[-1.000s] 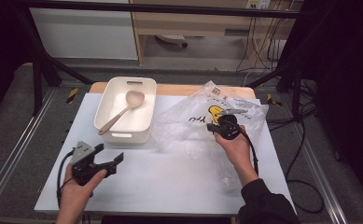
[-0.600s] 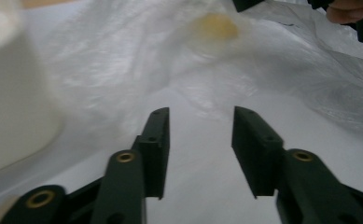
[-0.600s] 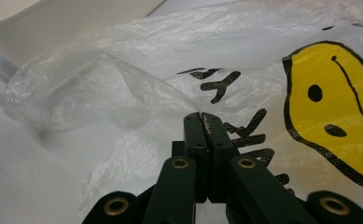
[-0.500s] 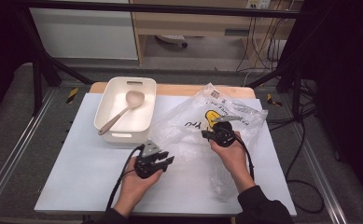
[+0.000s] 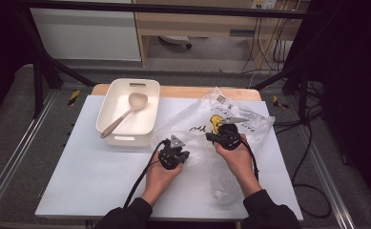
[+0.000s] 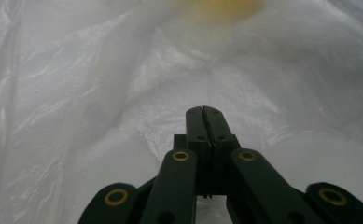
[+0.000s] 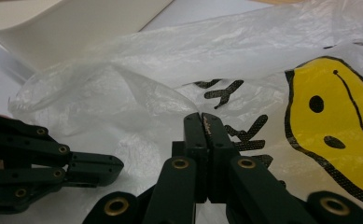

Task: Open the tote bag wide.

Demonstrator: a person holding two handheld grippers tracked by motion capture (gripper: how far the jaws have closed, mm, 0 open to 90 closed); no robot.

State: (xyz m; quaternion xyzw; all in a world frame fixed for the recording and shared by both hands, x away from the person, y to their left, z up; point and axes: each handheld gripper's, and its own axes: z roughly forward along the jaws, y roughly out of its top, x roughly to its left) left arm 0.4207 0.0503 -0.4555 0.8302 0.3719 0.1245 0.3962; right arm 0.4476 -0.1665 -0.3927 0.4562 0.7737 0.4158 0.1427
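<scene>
Work is at its start: the clear plastic bag [image 5: 221, 129] with a yellow smiley face lies crumpled on the white table [image 5: 92, 176], beside the cream tub [image 5: 108, 119] that holds a wooden spoon [image 5: 126, 112]. The right gripper [image 5: 211, 137] is pressed together on the bag's film. The left gripper [image 5: 185, 155] has just been closing, and it looks pinched on a fold too. Opening the bag seems still to do. A second ago, the left hand was far off by the table's left edge.
</scene>
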